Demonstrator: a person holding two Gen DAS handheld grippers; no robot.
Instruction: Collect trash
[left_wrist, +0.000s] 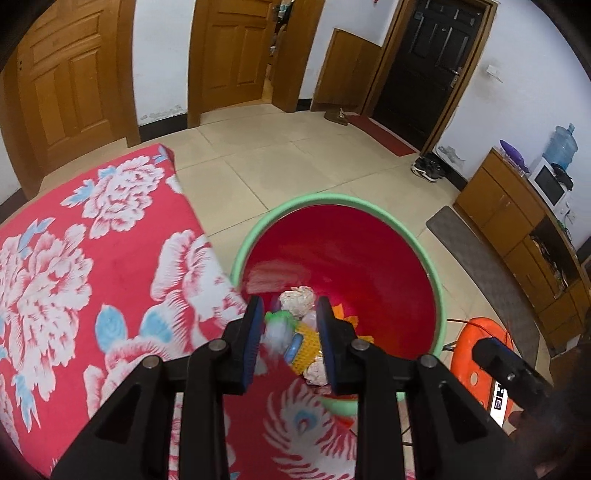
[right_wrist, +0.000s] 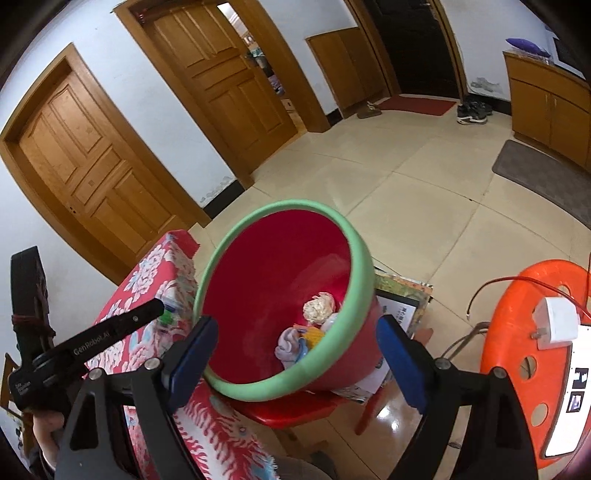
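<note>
A red bin with a green rim (left_wrist: 332, 201) stands beside the table under a red floral cloth (left_wrist: 92, 258). Crumpled paper (left_wrist: 297, 301) and a yellow mesh piece (left_wrist: 306, 343) lie at its bottom. My left gripper (left_wrist: 290, 308) hangs over the bin's near side, jaws slightly apart. A blurred white and green scrap (left_wrist: 275, 330) sits between them against the left pad, not pinched. My right gripper (right_wrist: 299, 356) stands wide open, its blue pads on either side of the bin's near rim (right_wrist: 258, 214), gripping nothing. The left gripper (right_wrist: 155, 308) shows there over the cloth's edge.
An orange stool (right_wrist: 517, 332) with a white charger (right_wrist: 556, 325), a cable and a phone stands right of the bin. A flat printed box (right_wrist: 402, 291) lies under the bin. Wooden cabinets (left_wrist: 517, 221), a grey mat (left_wrist: 480, 266), shoes (left_wrist: 428, 168) and doors line the tiled room.
</note>
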